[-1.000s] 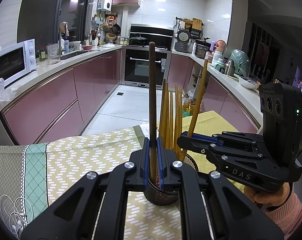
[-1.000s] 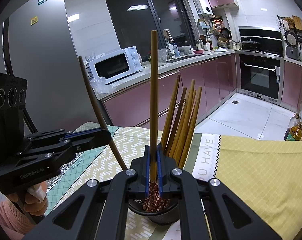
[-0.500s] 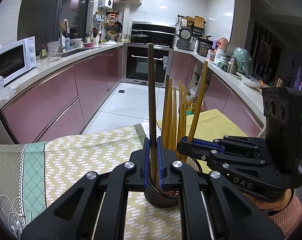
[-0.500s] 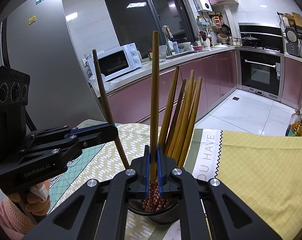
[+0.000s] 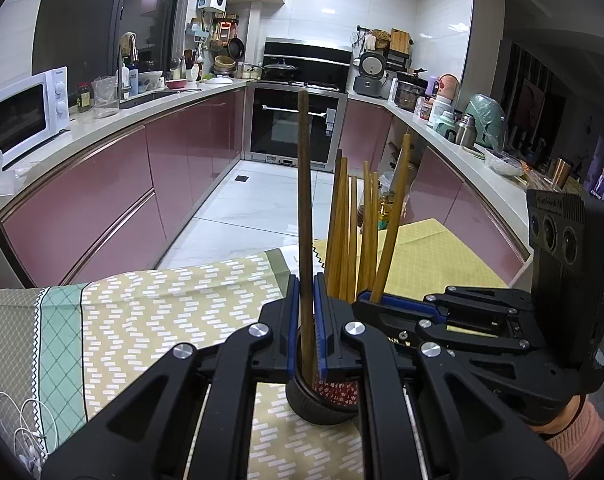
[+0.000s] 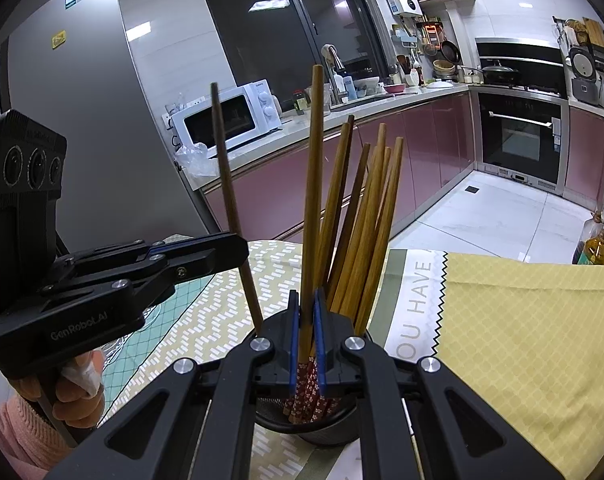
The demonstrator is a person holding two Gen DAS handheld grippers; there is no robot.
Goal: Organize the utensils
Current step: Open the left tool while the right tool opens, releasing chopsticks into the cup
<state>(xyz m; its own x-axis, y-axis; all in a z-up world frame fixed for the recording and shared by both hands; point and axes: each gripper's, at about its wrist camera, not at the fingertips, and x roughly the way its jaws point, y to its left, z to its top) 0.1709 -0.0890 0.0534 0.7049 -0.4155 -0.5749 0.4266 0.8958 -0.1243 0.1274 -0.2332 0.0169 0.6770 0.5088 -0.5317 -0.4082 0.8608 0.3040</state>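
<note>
A round dark holder [image 5: 322, 404] [image 6: 314, 424] stands on the table and holds several light wooden chopsticks [image 5: 350, 232] [image 6: 362, 224]. My left gripper [image 5: 307, 320] is shut on a dark brown chopstick [image 5: 304, 208], upright, its lower end inside the holder; it shows in the right wrist view [image 6: 232, 200] too. My right gripper [image 6: 307, 332] is shut on a light wooden chopstick [image 6: 313, 200] with a red patterned end, also reaching into the holder. That chopstick shows in the left wrist view [image 5: 390, 236].
The table wears a patterned cloth [image 5: 162, 304] and a yellow cloth [image 6: 522, 320]. A white cable [image 5: 10, 420] lies at the table's left edge. Behind is a kitchen with pink cabinets, a microwave [image 5: 22, 116] and an oven [image 5: 294, 128].
Both grippers have drawn closer together over the holder and sunk a little, each chopstick going deeper into it. The dark chopstick now stands nearer the bundle.
</note>
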